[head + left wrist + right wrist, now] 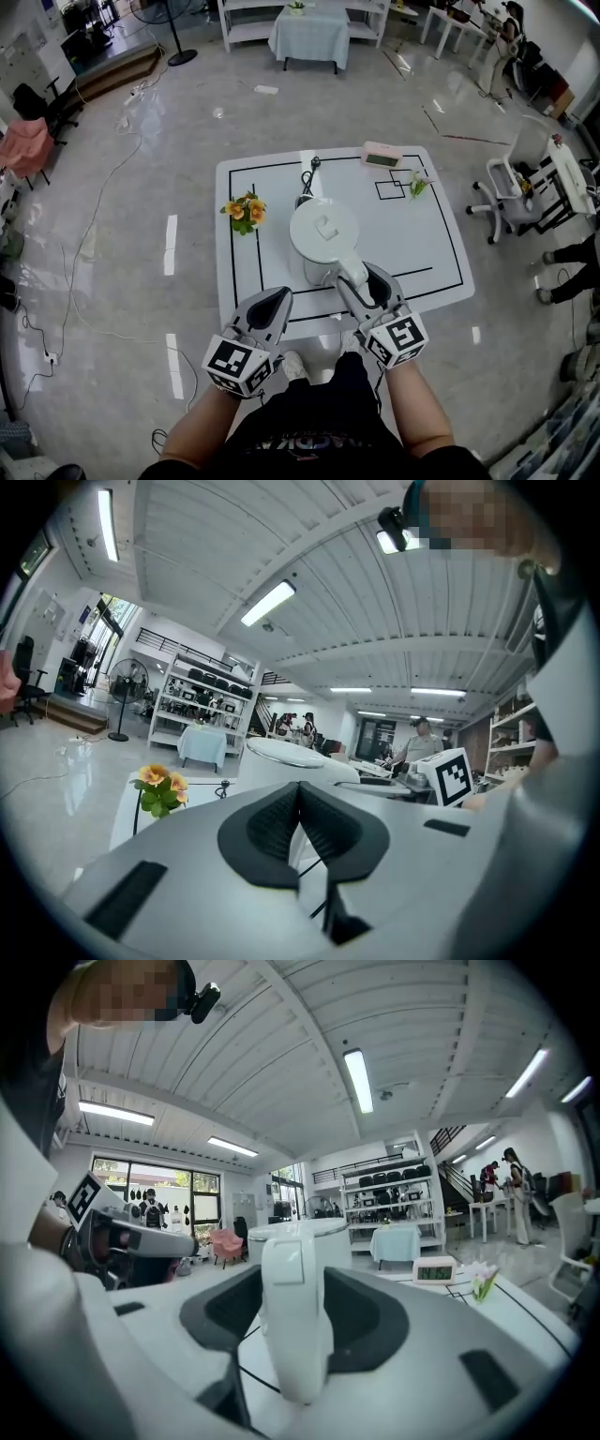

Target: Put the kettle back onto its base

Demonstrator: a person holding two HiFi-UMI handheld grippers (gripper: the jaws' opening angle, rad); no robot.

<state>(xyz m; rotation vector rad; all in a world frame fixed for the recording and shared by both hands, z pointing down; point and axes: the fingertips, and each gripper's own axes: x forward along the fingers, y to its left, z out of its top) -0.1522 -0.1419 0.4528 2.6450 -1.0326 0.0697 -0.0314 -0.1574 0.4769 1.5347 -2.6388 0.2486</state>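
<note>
The kettle point(323, 239) stood upright at the middle of the table point(427, 258), its handle point(352, 275) pointing to 6 o'clock and a cord point(307, 176) running off from under it at 12 o'clock. The base itself was hidden beneath the body, so the seating could not be checked, but the kettle looked level and settled. The placing seemed done. What was left, by my reading, was drawing the tool clear.

The right gripper point(364, 279) had its jaws spread wide on either side of the handle, and the pads did not seem to press it. The left gripper point(278, 302), at the kettle's 7 o'clock, was fully closed, empty and apart from the kettle.
</note>
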